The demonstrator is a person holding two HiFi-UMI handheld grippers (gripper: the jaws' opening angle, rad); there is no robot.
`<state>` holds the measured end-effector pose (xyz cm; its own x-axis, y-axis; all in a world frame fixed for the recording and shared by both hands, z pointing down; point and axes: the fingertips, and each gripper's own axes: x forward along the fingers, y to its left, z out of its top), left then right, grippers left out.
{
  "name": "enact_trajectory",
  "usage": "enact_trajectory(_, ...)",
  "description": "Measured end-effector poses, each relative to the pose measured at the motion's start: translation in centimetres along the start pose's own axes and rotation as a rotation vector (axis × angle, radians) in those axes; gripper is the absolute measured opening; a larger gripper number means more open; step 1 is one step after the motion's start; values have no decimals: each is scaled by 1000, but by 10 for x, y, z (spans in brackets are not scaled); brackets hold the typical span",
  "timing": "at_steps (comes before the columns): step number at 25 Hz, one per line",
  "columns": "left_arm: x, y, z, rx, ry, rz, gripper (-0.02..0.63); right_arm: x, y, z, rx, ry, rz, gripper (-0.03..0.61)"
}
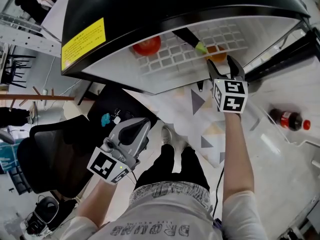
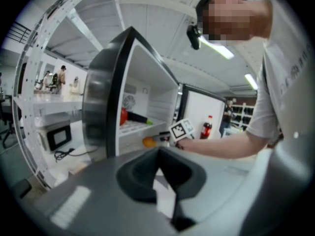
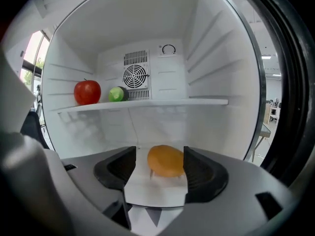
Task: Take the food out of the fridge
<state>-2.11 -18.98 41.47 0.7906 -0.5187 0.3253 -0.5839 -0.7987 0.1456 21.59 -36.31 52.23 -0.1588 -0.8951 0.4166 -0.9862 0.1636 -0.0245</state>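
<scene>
Fridge (image 3: 162, 28) interior, white and open, fills the view ahead of the right gripper (image 3: 160, 155).
Its jaws stand released on either side of an orange fruit (image 3: 166, 161), not clamping it. At ten o'clock, a red apple (image 3: 87, 92) and a green item (image 3: 116, 94) sit on the shelf (image 3: 197, 102) above. Outside the fridge, the left gripper (image 2: 158, 156) hangs with jaws clenched on nothing.

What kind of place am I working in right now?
Probably a lab or workshop rather than a home kitchen. The small fridge stands next to bare metal racking, a black office chair sits close by, and strip lights hang under an open, industrial-looking ceiling.
</scene>
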Motion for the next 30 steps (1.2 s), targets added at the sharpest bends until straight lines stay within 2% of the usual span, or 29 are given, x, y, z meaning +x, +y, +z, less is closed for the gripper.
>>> enact_trajectory(16, 8, -9, -17, -12, 33, -17, 6, 39, -11, -16, 51, 25, -52, 383)
enact_trajectory(26, 7, -7, -28, -30, 42, -20, 6, 52, -16, -23, 50, 64, -76, 396)
enact_trajectory(30, 7, -6, -31, -35, 44, -23, 6, 57, -12, -23, 50, 62, -81, 426)
